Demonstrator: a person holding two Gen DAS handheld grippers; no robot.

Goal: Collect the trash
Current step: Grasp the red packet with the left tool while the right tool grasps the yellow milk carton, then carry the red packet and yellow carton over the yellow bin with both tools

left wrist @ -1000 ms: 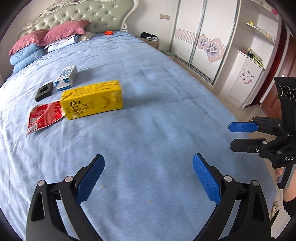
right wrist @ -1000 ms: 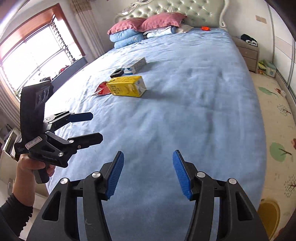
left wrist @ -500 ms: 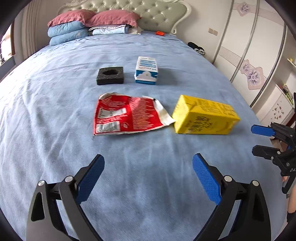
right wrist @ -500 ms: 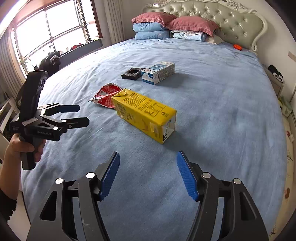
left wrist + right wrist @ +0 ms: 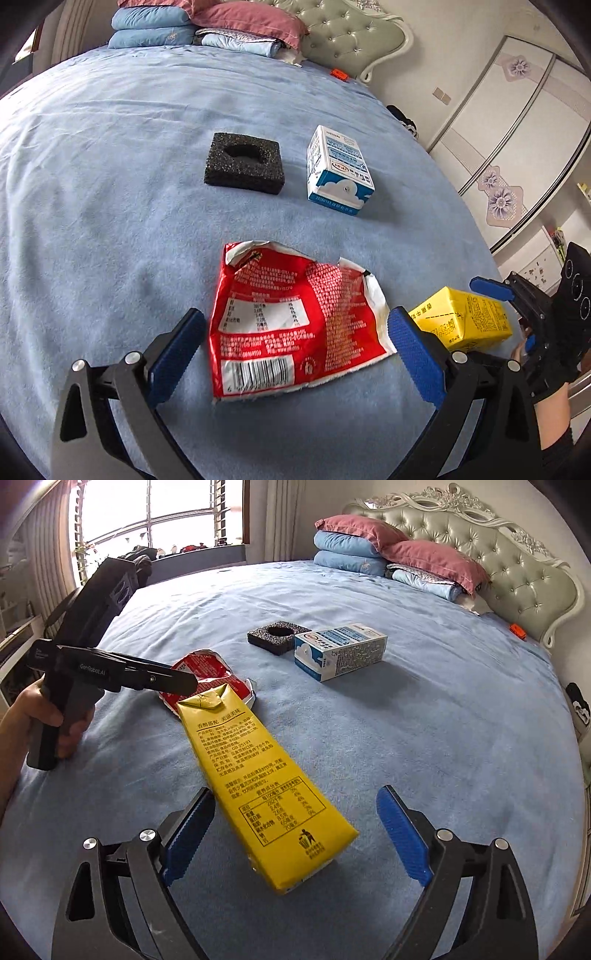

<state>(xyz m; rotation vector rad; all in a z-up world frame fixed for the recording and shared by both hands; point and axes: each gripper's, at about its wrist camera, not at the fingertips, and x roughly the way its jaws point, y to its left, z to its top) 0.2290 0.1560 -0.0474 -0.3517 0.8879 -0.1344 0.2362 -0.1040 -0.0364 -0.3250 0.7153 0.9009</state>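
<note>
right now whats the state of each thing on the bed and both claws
red wrapper: torn open, flattened, between the open left claw's pads
yellow carton: on its side, between the right claw's pads, ungripped
blue and white carton: on its side
black foam block: flat, hole up
left claw: open
right claw: open, just been opening wider

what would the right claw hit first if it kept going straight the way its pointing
Most likely the yellow carton. It lies on the blue bedspread directly ahead, its near end already between the open right claw fingers, touching neither pad as far as this view shows.
</note>
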